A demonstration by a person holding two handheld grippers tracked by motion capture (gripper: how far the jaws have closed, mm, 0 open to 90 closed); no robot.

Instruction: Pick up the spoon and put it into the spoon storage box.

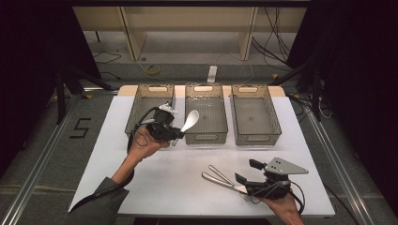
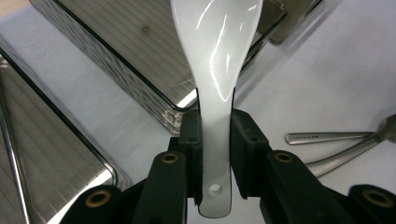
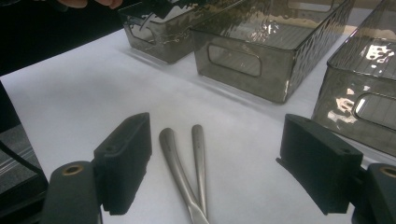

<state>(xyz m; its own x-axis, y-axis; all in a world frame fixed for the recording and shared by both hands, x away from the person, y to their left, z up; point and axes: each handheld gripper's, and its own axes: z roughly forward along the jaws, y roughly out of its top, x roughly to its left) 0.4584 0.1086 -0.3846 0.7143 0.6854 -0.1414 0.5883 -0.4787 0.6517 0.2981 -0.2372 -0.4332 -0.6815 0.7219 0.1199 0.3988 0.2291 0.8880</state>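
The white worktop (image 1: 155, 178) is carrying three smoky see-through bins side by side along its far edge: the left bin (image 1: 141, 101), the middle bin (image 1: 206, 132) and the right bin (image 1: 256, 136), each with a cut-out handle in its near wall.

The right tool (image 1: 245, 171) is resting low at the near right of the worktop, its jaws standing wide apart and gripping nothing. Two metal handles (image 3: 187, 163) are lying flat on the worktop between those jaws, touching neither pad; they are dull grey, slim and rounded at the tips, and they are crossing each other close to the tool. In the high view they are pointing up and left from the right tool.

The left tool (image 1: 176, 136) is hanging above the worktop between the left bin and the middle bin, close to their near ends. Its jaws are clamping the handle of a white spoon (image 2: 215, 60), the pads pressing on both sides of the stem.

The spoon is glossy, milky white and slightly translucent, like a soup spoon, with bright highlights running down its bowl. Its stem is flat and narrow, widening smoothly into a deep rounded bowl. A small round hole is sitting near the end of the handle, just behind the pads. In the high view the bowl is sticking up and to the right, over the near left corner of the middle bin.
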